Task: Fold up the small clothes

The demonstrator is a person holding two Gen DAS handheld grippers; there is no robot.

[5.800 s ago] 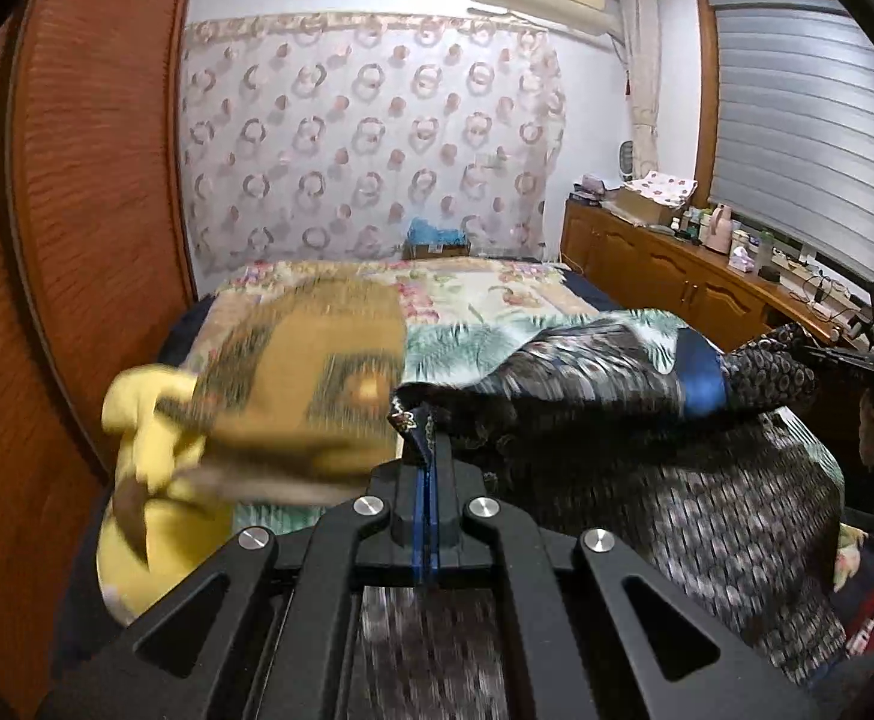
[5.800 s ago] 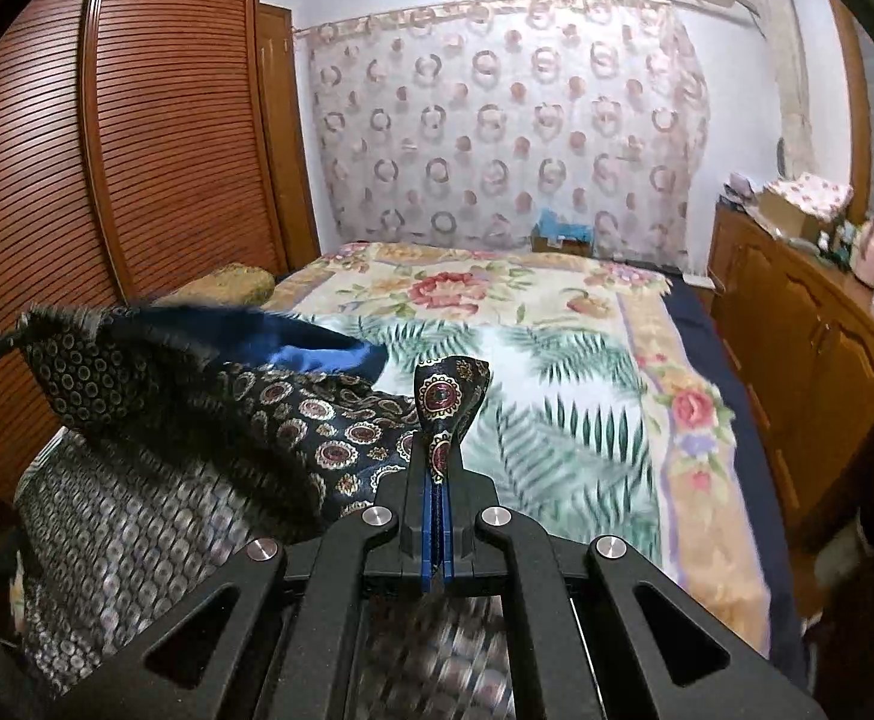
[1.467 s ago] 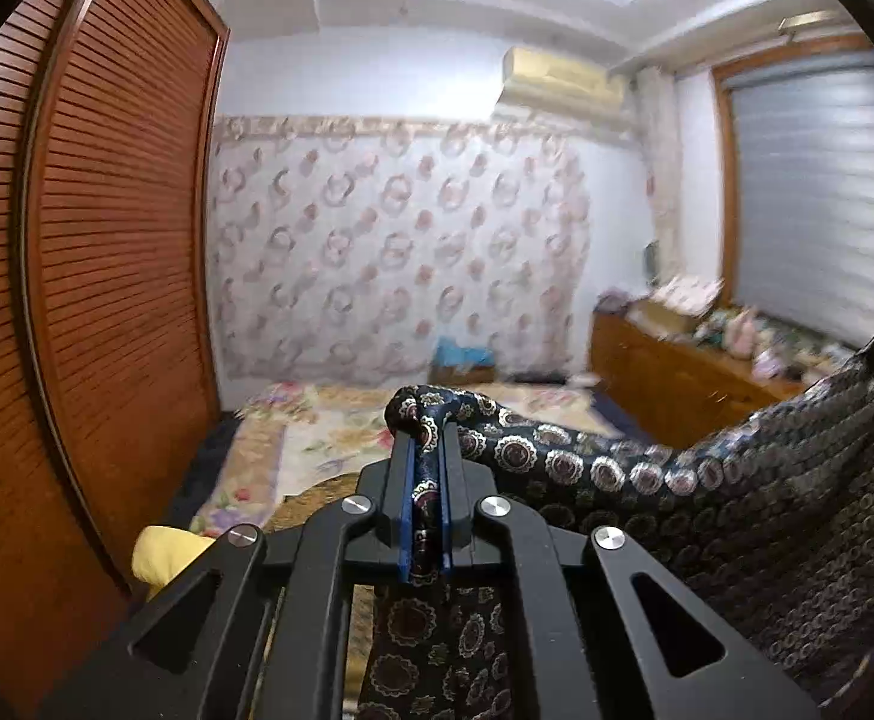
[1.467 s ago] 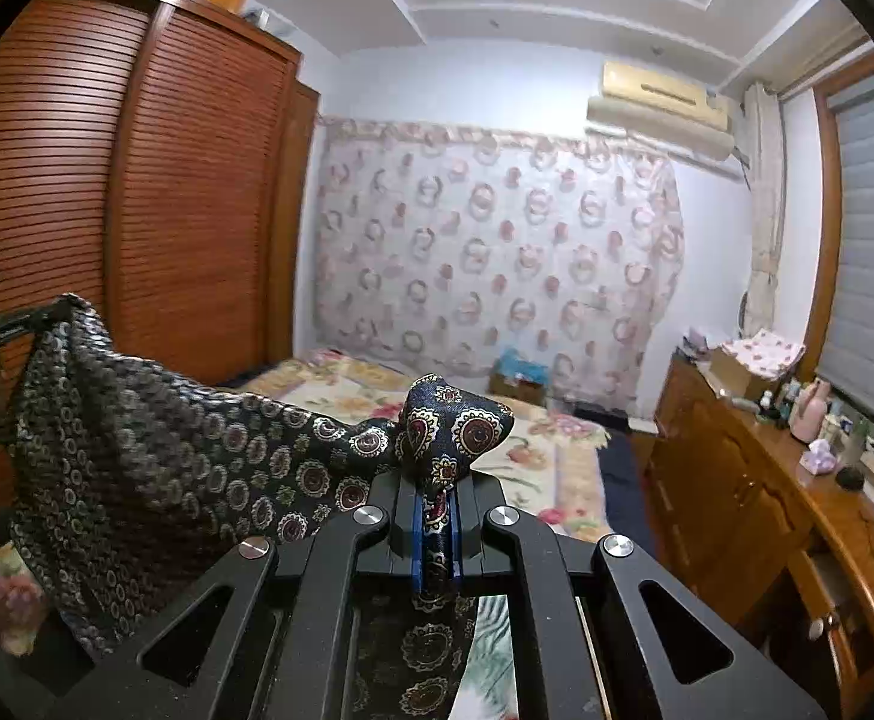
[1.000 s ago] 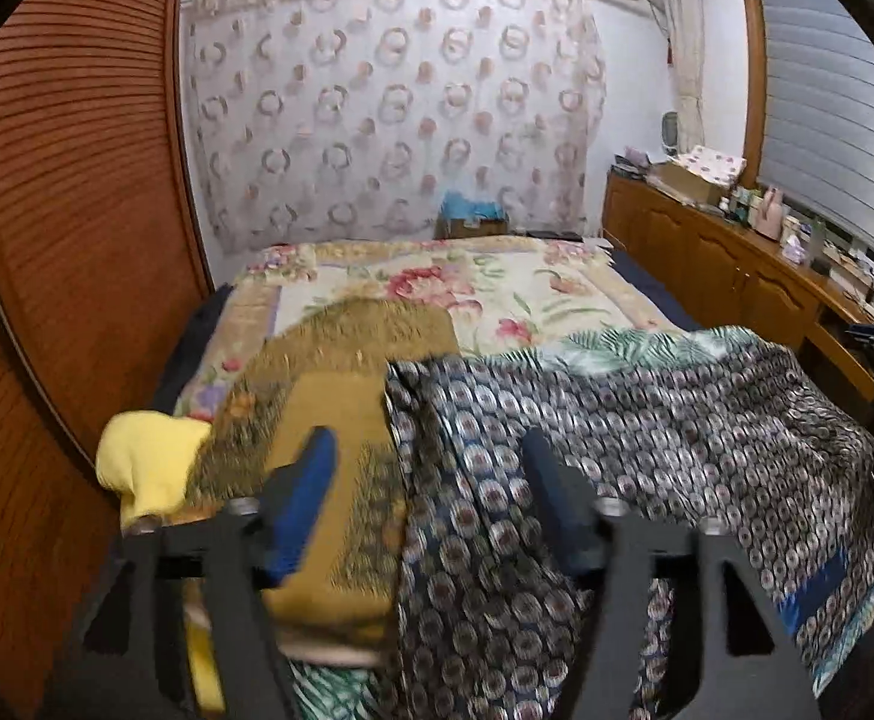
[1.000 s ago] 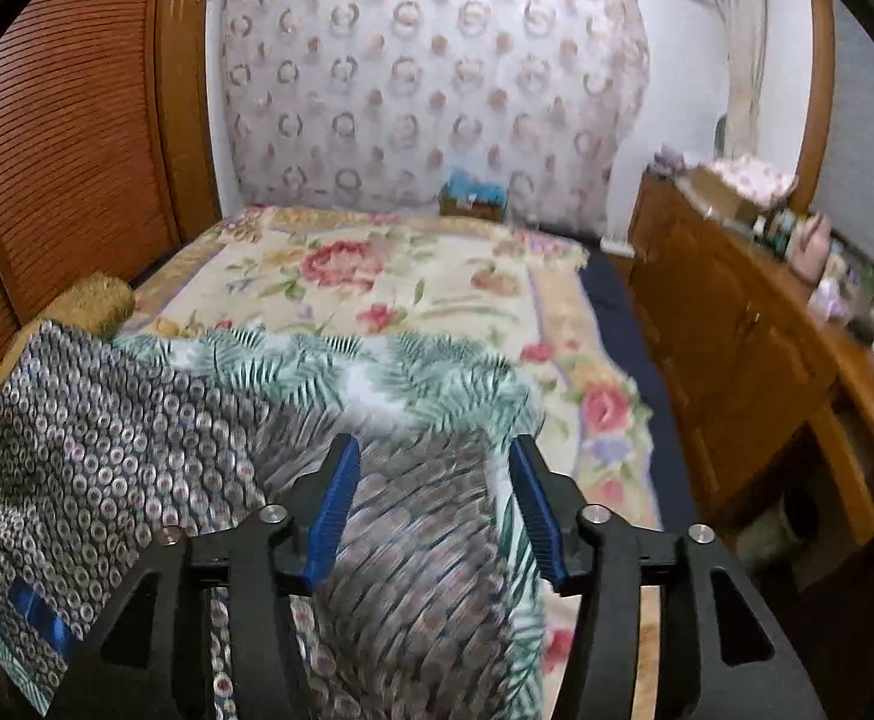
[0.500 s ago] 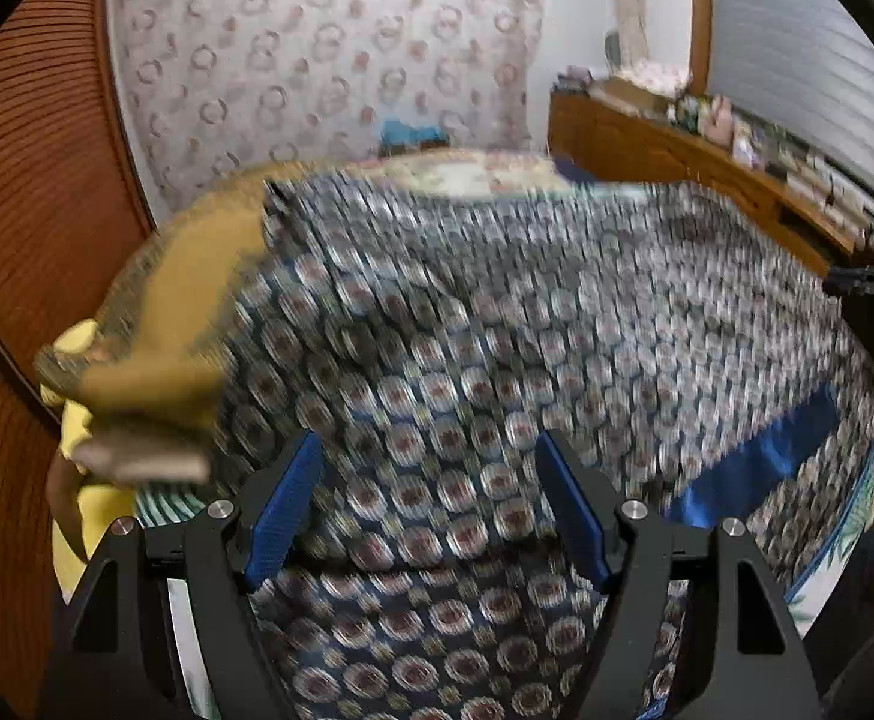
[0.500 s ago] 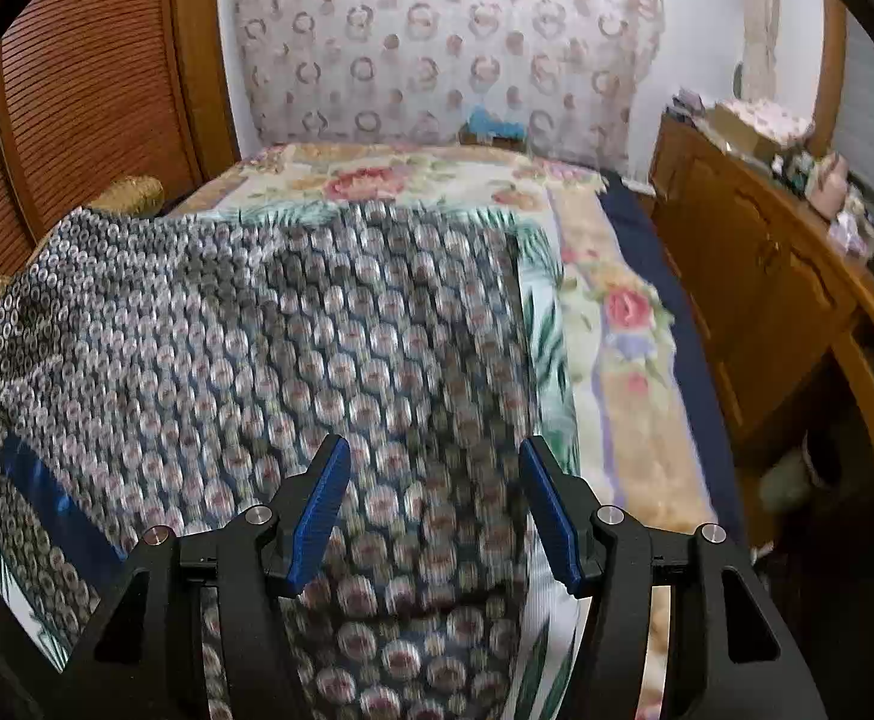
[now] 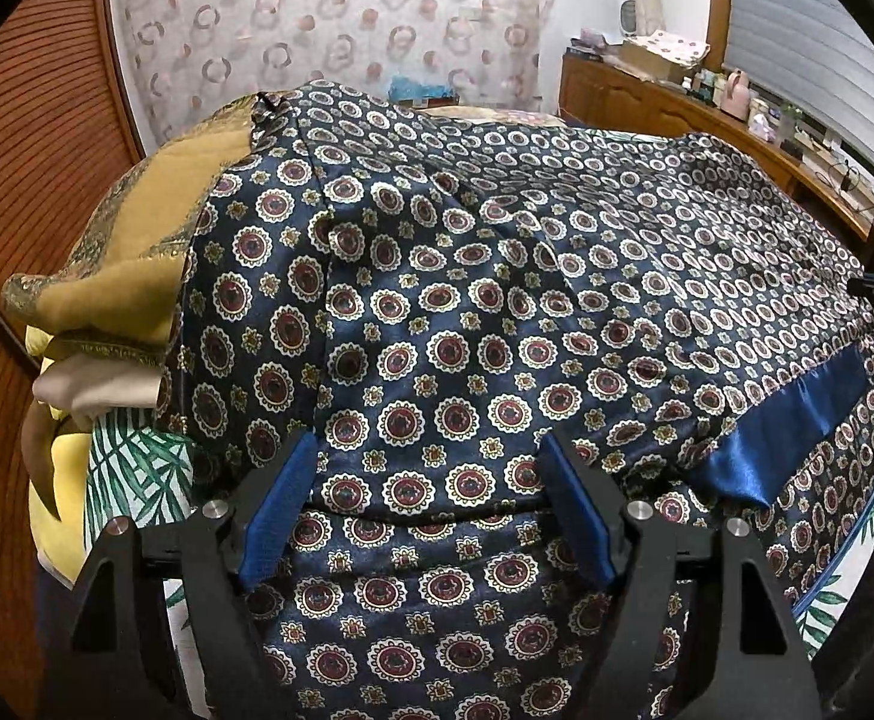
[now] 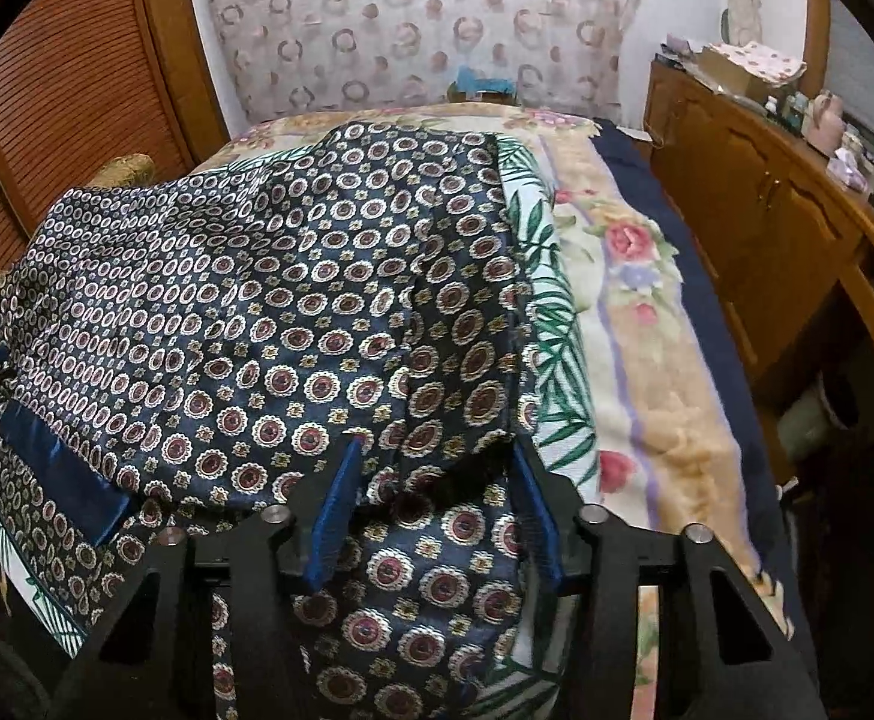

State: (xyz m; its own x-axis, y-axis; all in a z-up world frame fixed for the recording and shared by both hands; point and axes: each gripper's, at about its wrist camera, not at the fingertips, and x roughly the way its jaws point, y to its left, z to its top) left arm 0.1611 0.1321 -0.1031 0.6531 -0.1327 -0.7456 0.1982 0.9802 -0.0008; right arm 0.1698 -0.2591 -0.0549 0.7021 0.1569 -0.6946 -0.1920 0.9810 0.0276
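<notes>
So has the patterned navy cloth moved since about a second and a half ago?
Yes. The navy cloth has dropped from hanging in front of the curtain to lying spread across the bed.

You had the navy medallion-print garment (image 9: 496, 312) spread nearly flat across the floral bedspread (image 10: 628, 324), lightly rumpled, its plain blue satin band (image 9: 790, 438) showing near the bed's foot edge

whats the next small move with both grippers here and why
Probably lower both and close on the near hem. The patterned garment already lies spread over the bed, and both the left gripper, whose jaws have just been opening, and the right gripper, whose jaws have just been closing, straddle its near edge with pads not pressing it. Gripping there would let the hem fold away.
</notes>
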